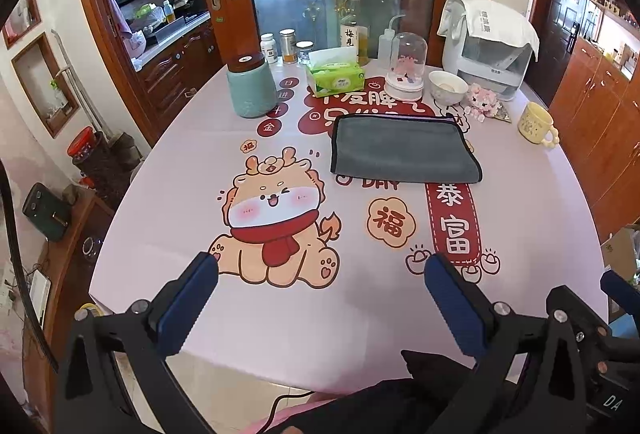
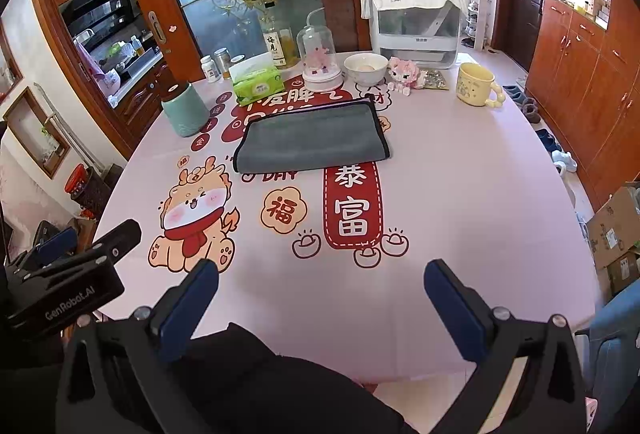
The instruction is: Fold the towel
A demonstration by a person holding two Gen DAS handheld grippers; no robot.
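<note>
A grey towel (image 1: 404, 149) with a dark hem lies folded flat on the pink printed tablecloth (image 1: 200, 162), towards the far side of the table. It also shows in the right wrist view (image 2: 312, 142). My left gripper (image 1: 320, 274) is open and empty, held above the table's near edge, well short of the towel. My right gripper (image 2: 320, 278) is open and empty too, over the near edge. The left gripper's body (image 2: 68, 274) shows at the left of the right wrist view.
Behind the towel stand a green jar (image 1: 251, 86), a tissue pack (image 1: 335, 76), a glass dome (image 1: 406, 68), a white bowl (image 1: 448, 84), a pink toy (image 1: 482, 100), bottles and a white appliance (image 1: 488, 46). A yellow mug (image 1: 536, 124) stands at the right. Cardboard boxes (image 2: 616, 230) sit on the floor.
</note>
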